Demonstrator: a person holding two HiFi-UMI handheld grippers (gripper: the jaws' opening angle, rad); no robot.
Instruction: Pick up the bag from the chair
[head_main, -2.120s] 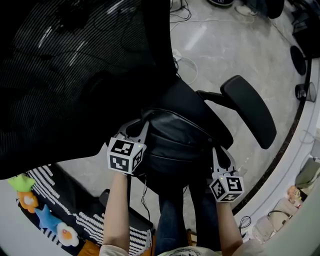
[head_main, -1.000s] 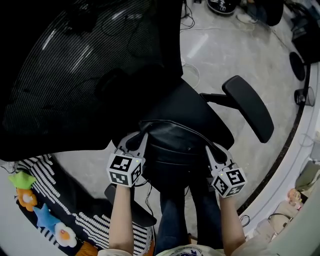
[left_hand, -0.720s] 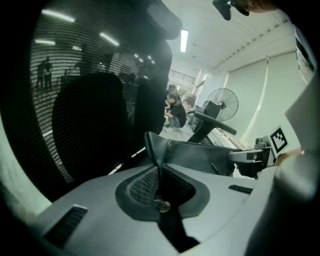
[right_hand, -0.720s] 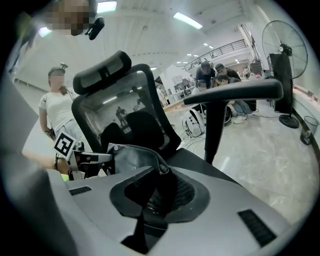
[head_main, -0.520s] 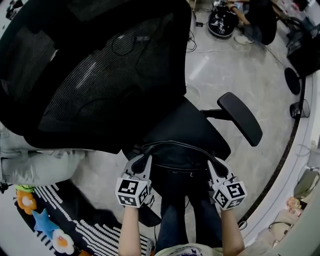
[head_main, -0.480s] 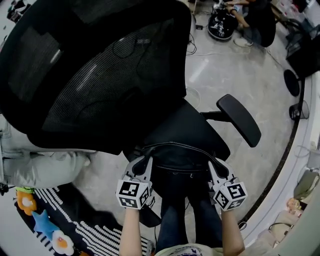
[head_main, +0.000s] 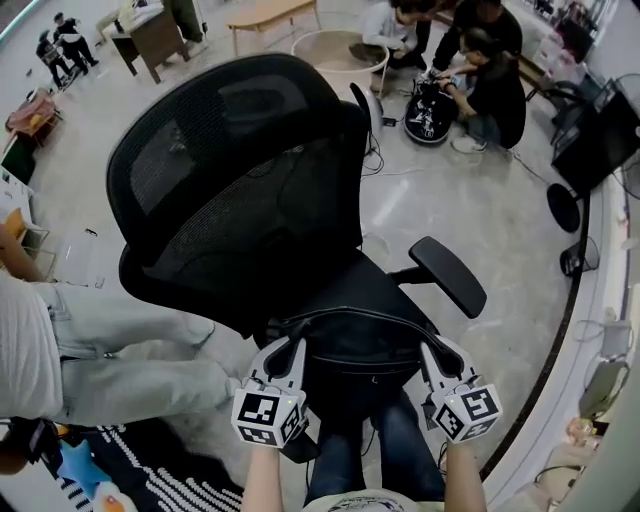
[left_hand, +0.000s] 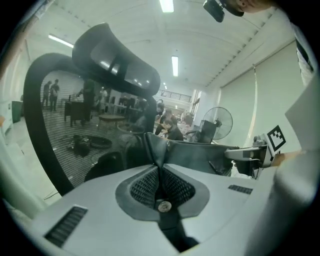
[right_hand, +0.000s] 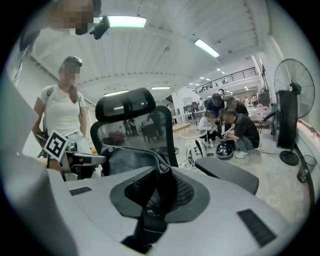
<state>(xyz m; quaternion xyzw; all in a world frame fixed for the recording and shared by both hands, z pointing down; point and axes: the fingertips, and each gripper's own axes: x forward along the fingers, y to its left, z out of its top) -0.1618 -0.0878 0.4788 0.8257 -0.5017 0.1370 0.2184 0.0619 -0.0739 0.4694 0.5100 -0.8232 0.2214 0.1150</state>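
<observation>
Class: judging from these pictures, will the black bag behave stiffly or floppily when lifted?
Probably floppy: the bag creases where the left gripper pinches it. With the right gripper pinching the other side, its middle may sag.

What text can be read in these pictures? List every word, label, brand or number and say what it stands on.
No text here is readable.
left gripper's cube and right gripper's cube: black-and-white square codes only, no letters or numbers.
bag: no label or brand shows.
chair: no marking shows.
shirt: print cut off at the picture's edge, unreadable.
</observation>
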